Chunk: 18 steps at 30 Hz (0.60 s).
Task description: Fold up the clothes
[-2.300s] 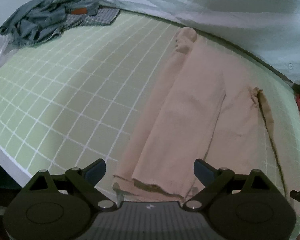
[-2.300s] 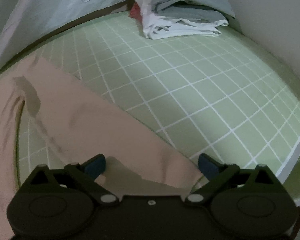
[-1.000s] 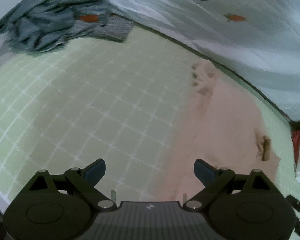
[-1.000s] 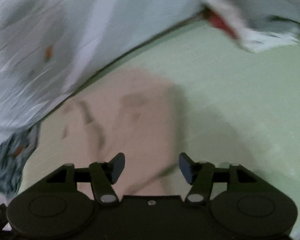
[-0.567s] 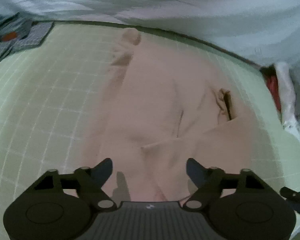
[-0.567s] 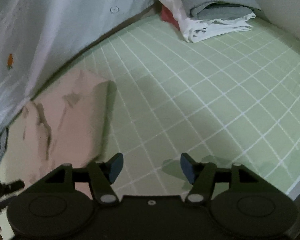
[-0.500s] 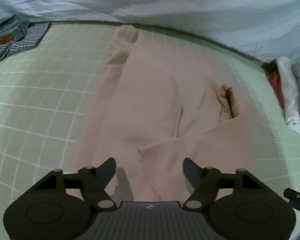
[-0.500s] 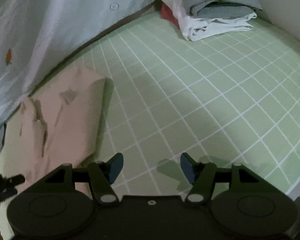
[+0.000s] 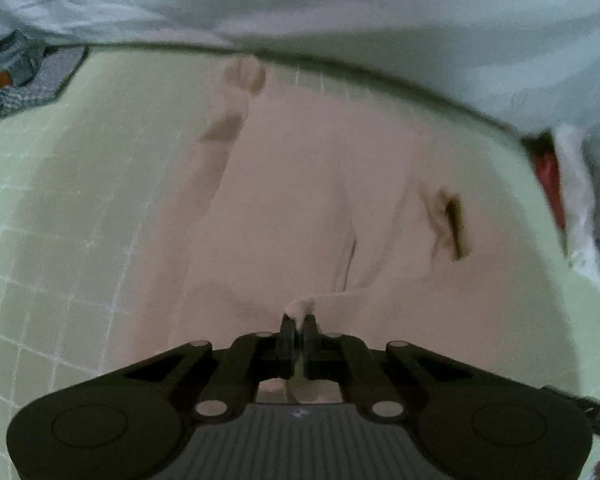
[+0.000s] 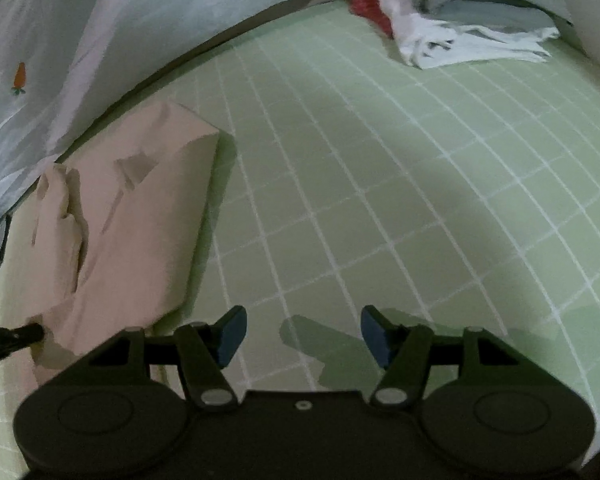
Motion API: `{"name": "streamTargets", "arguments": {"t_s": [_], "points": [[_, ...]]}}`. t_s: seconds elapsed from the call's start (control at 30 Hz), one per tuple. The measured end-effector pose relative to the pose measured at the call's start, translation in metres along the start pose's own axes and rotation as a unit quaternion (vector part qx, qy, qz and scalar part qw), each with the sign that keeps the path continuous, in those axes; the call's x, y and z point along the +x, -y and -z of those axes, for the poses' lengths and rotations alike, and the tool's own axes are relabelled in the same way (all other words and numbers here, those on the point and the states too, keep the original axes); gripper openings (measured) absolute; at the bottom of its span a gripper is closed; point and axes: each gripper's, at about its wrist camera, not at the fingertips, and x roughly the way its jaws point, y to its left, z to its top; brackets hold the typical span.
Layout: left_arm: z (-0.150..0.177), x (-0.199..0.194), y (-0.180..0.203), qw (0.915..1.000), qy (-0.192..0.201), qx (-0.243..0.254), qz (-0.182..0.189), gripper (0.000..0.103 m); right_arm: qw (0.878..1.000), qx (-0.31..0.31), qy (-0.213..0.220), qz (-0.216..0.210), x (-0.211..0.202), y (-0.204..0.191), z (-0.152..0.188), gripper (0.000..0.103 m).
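Observation:
Pale pink trousers point(image 9: 300, 200) lie folded over on the green checked bed sheet point(image 9: 60, 208). My left gripper point(image 9: 298, 326) is shut on a raised corner of the pink cloth at the near edge of the fold. In the right wrist view the same trousers point(image 10: 132, 232) lie at the left, and the left gripper's tip point(image 10: 28, 334) pinches their near edge. My right gripper point(image 10: 301, 330) is open and empty, over bare sheet point(image 10: 379, 184) to the right of the trousers.
A white quilt with carrot prints point(image 10: 100, 32) runs along the far side. A stack of grey, white and red clothes point(image 10: 459, 20) sits at the far right. Crumpled grey and checked clothes point(image 9: 16, 76) lie at the far left.
My left gripper has closed onto the trousers' folded edge. My right gripper has stayed open and shifted slightly over the bare sheet.

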Motion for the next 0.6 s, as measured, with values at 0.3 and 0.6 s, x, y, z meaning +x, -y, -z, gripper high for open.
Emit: {"name": "streamTargets", "arguments": {"t_s": [0.3,0.6], "points": [[-0.104,-0.055,-0.075,0.9906,0.125,-0.051,0.021,0.004,1.000,-0.006,-0.007,-0.006,0.024,-0.050,-0.009,0.064],[-0.196,-0.052,-0.235,0.9692,0.190,-0.150,-0.047,0.004,1.000,0.005,-0.007,0.020,0.028,-0.093,-0.011,0.064]]}}
